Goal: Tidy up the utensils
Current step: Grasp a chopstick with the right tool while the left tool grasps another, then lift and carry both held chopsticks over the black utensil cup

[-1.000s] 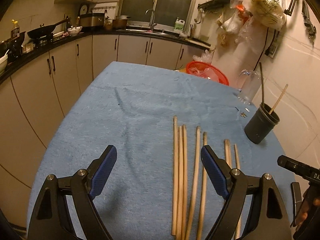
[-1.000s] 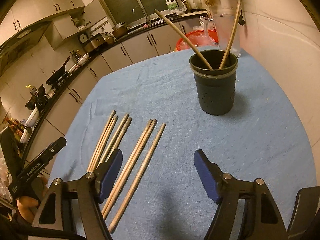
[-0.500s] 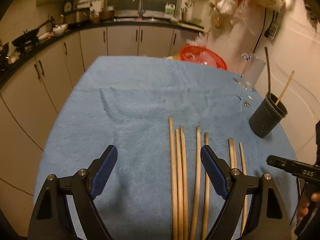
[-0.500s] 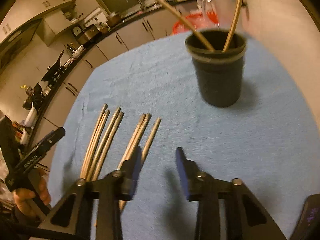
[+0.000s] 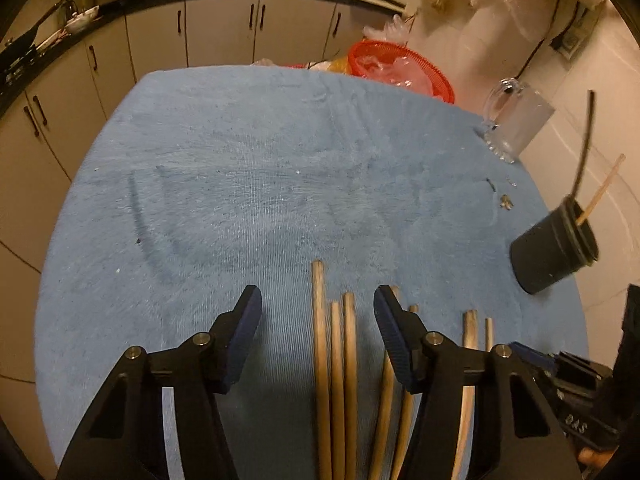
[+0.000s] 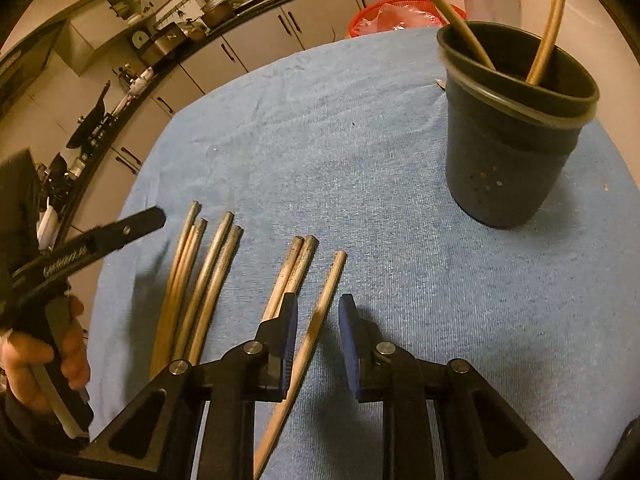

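The near ends of the chopsticks [image 5: 336,380] run off the bottom edge of the left wrist view, two more hidden behind the left gripper [image 5: 316,320], while the two sticks in the dark holder [image 6: 508,140] are cut off by the right wrist view's top edge.

I see chopsticks [image 6: 208,280] lying on the towel [image 6: 360,160], left of the cup [image 6: 508,160] holding two more.

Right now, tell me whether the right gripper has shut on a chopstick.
Not shut. The right gripper has its fingers astride the single chopstick, with gaps on both sides; it lies on the blue cloth.
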### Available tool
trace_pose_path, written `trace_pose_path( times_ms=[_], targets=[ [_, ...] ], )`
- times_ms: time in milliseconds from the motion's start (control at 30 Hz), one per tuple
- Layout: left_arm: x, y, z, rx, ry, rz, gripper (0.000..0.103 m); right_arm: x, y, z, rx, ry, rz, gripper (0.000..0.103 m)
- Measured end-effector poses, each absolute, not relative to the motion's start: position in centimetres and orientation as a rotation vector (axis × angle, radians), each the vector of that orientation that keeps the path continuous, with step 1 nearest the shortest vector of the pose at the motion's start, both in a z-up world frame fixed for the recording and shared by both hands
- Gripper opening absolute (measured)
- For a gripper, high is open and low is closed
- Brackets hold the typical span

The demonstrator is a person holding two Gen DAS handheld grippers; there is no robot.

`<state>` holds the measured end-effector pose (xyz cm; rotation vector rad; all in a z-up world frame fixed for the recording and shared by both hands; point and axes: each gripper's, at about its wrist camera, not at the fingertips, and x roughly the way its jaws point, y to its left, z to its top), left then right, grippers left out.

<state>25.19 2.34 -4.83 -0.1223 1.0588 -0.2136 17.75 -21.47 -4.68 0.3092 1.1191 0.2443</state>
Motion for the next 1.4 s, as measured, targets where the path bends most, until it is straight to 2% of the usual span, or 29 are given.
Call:
trace_pose_path(
  times_ms=[100, 167, 300, 367, 600, 800, 833, 867, 1033, 1200, 1400],
  targets=[
    [26.5, 2.2, -5.8, -0.134, 1.105, -0.199, 0.049, 18.0, -21.5, -4.9, 0.307, 1.125, 0.238, 0.022],
    [27.0, 2.1, -6.7, -0.118, 1.134, -0.190, 0.036, 18.2, -21.6, -5.0, 0.305, 1.129, 0.234, 0.022],
    [27.2, 2.1, -7.1, -0.085, 1.135, -0.162, 0.022, 18.5, -21.4, -5.2, 0.294, 1.132, 0.227, 0.022],
    [27.3, 2.6, -7.0, -0.079, 1.137, -0.147, 0.007, 18.6, -21.3, -5.2, 0.289, 1.132, 0.223, 0.022],
    [26.7, 4.1, -7.2, -0.116, 1.153, -0.214, 0.007, 19.4, -21.0, -5.7, 0.297, 1.144, 0.208, 0.022],
    [27.1, 4.7, -7.1, -0.137, 1.182, -0.224, 0.008, 20.4, -19.4, -5.5, 0.177, 1.152, 0.167, 0.021],
    [27.1, 4.6, -7.2, -0.131, 1.185, -0.220, 0.008, 20.6, -19.1, -5.5, 0.146, 1.152, 0.159, 0.019],
    [27.2, 4.3, -7.1, -0.120, 1.191, -0.216, 0.008, 20.8, -18.8, -5.5, 0.111, 1.147, 0.144, 0.010],
    [27.8, 3.0, -7.1, -0.049, 1.194, -0.186, 0.008, 21.2, -19.8, -5.5, 0.168, 1.136, 0.187, 0.005],
    [26.6, 2.7, -6.2, -0.071, 1.074, -0.229, 0.007, 20.0, -20.6, -3.7, 0.217, 1.083, 0.236, 0.005],
    [24.0, 3.5, -0.4, -0.123, 0.896, -0.265, 0.007, 17.9, -21.2, 0.1, 0.214, 0.988, 0.298, 0.005]
  ],
)
